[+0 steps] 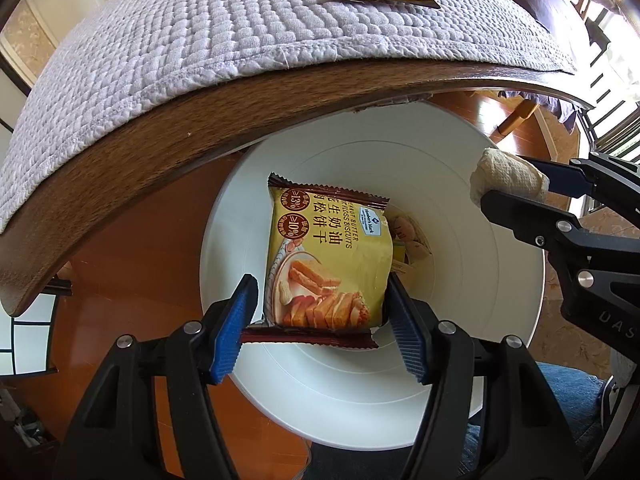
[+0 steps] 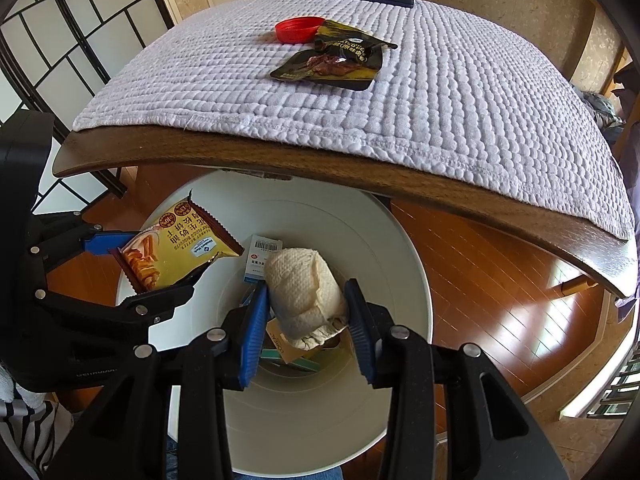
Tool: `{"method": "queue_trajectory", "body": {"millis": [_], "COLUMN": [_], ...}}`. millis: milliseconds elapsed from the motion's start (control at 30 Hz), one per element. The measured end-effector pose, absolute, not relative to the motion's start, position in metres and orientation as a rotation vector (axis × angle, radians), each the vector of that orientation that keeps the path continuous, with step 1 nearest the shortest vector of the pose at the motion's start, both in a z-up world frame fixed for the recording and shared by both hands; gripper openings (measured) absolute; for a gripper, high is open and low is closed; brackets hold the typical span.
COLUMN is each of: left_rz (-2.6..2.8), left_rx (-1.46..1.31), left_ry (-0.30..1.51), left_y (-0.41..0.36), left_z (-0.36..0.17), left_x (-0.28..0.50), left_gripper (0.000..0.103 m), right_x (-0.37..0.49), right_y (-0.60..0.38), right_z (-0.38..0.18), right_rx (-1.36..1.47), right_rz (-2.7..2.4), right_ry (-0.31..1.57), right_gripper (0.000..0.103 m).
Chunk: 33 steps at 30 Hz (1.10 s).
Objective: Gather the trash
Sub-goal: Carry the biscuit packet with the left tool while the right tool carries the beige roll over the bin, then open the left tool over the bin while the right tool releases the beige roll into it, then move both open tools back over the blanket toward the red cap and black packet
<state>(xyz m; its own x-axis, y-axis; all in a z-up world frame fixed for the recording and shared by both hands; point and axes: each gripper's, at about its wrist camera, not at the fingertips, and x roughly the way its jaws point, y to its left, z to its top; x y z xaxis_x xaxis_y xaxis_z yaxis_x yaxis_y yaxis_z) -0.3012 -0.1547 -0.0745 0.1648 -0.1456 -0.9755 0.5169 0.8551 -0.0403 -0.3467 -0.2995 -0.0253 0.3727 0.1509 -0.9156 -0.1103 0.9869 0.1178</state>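
Observation:
My left gripper (image 1: 320, 324) is shut on a yellow biscuit packet (image 1: 328, 256) and holds it over the open white bin (image 1: 500, 280). My right gripper (image 2: 306, 328) is shut on a crumpled white paper towel (image 2: 304, 288), also above the bin (image 2: 392, 264). The right gripper with the towel (image 1: 508, 180) shows at the right of the left wrist view. The left gripper with the packet (image 2: 176, 252) shows at the left of the right wrist view. On the table, a dark snack wrapper (image 2: 336, 60) lies next to a red cap (image 2: 300, 29).
The bin stands on a wooden floor (image 2: 480, 272) below the table edge (image 2: 320, 164). A quilted grey cloth (image 2: 440, 100) covers the table. Boxes and paper scraps (image 2: 264, 252) lie in the bin. A folding screen (image 2: 60, 40) stands at the left.

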Motion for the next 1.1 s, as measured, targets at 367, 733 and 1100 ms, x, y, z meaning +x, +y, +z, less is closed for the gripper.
{"method": "queue_trajectory", "body": {"millis": [367, 733, 1100], "left_rz": [-0.483, -0.510, -0.510], "left_rx": [0.336, 0.313, 0.287], "left_ry": [1.328, 1.320, 1.252], "left_y": [-0.158, -0.148, -0.137], "left_z": [-0.081, -0.078, -0.043], "left_x": [-0.299, -0.291, -0.281], "left_gripper": [0.065, 0.076, 0.076], "right_x": [-0.346, -0.345, -0.348], "right_y": [-0.300, -0.302, -0.314], "right_z": [-0.026, -0.027, 0.005], "right_rx": [0.041, 0.060, 0.092], "right_rz": [0.167, 0.158, 0.147], "right_ry": [1.182, 1.178, 1.109], "right_gripper": [0.038, 0.049, 0.064]}}
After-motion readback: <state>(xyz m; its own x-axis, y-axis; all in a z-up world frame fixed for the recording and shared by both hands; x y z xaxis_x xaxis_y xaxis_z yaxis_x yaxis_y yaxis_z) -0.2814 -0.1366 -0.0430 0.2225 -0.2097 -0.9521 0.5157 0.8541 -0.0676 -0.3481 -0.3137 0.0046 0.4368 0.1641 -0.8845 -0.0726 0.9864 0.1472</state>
